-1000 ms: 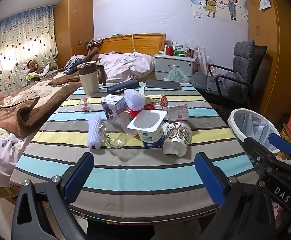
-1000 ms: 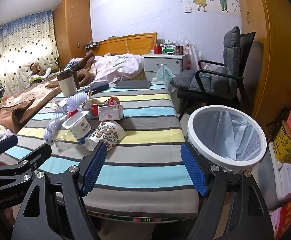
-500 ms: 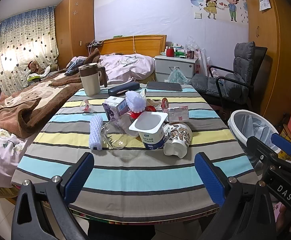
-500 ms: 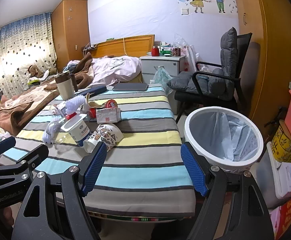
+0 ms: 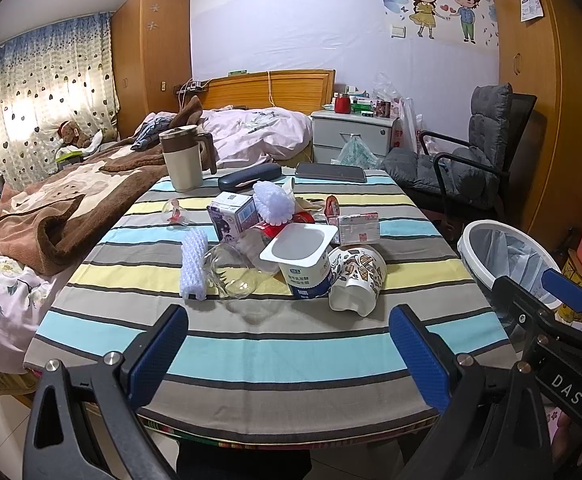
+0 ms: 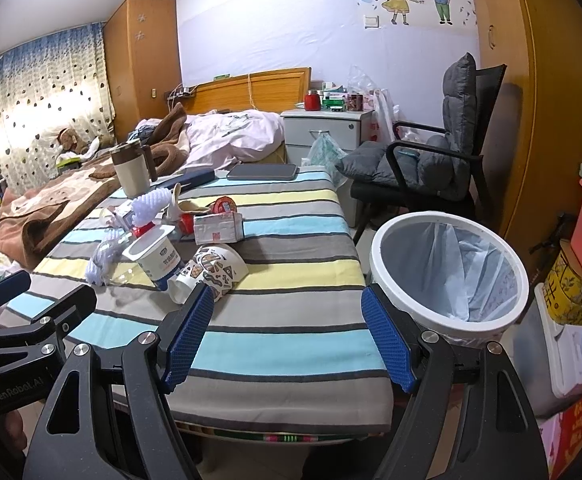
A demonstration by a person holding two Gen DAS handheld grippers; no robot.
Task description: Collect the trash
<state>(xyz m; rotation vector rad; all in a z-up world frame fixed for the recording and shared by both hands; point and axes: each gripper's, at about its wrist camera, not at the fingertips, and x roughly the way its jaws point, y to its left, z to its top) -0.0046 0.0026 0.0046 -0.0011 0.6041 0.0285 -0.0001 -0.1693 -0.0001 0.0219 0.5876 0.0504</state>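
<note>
A striped tablecloth (image 5: 251,344) is seen covering the table in a bedroom, a bed (image 5: 251,136) at 12 o'clock and a lined bin (image 6: 447,276) on the floor at 3 o'clock. The trash is heaped mid-table: a yogurt cup (image 5: 303,258), a patterned paper cup (image 5: 357,280), small cartons. "DAS" and "GenRobot.AI" can be read on the grippers. Both the left gripper (image 5: 287,352) and the right gripper (image 6: 287,338) are held wide apart, nothing gripped. Since a second ago, the view has been nudged slightly nearer.
</note>
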